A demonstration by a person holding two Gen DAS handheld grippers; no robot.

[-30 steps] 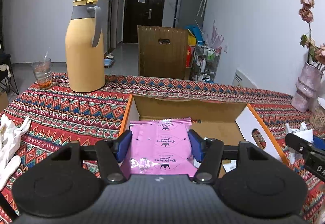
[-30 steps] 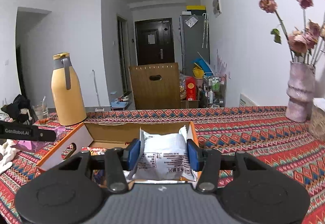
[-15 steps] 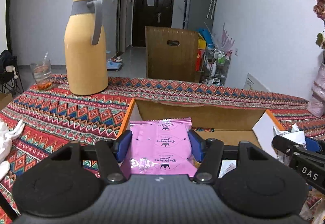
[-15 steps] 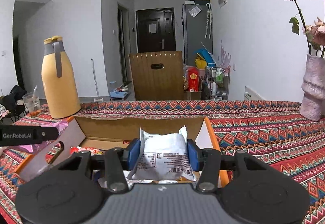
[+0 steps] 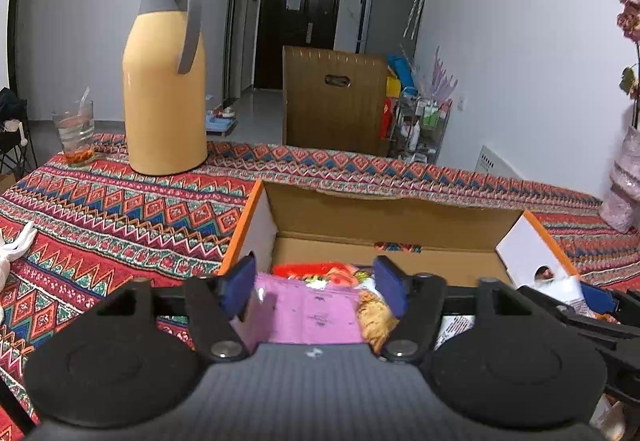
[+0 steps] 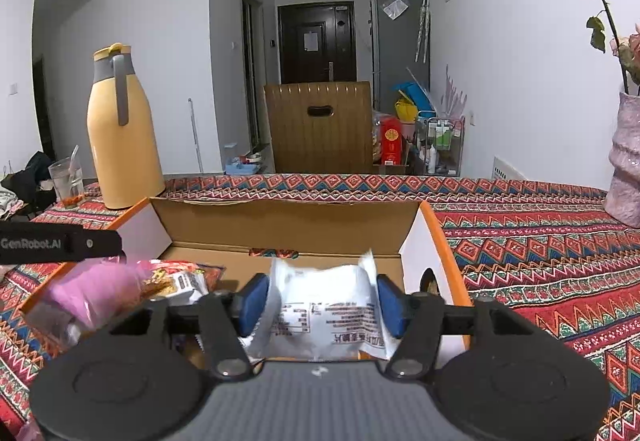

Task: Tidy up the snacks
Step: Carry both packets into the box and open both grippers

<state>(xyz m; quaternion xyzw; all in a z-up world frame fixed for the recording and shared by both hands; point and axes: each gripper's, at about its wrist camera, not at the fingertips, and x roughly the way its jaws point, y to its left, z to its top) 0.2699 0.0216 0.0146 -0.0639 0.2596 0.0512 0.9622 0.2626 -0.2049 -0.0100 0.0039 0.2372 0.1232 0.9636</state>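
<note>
Both of your tongs have just been opening over the cardboard box [image 5: 384, 217], which sits mid-table. The left tongs [image 5: 316, 279] stand clear of the pink snack packet [image 5: 308, 315], now lying in the box's left end. The right tongs [image 6: 318, 299] are spread beside the white snack packet [image 6: 324, 305], apparently let go. Lift both straight up, so neither pad drags a packet out.

A pink snack packet [image 5: 316, 315] is seen tilted at the left end of an open cardboard box [image 5: 400, 213]; a white printed packet [image 6: 324, 315] sits at its right end, above red-wrapped snacks [image 6: 180, 275].
</note>
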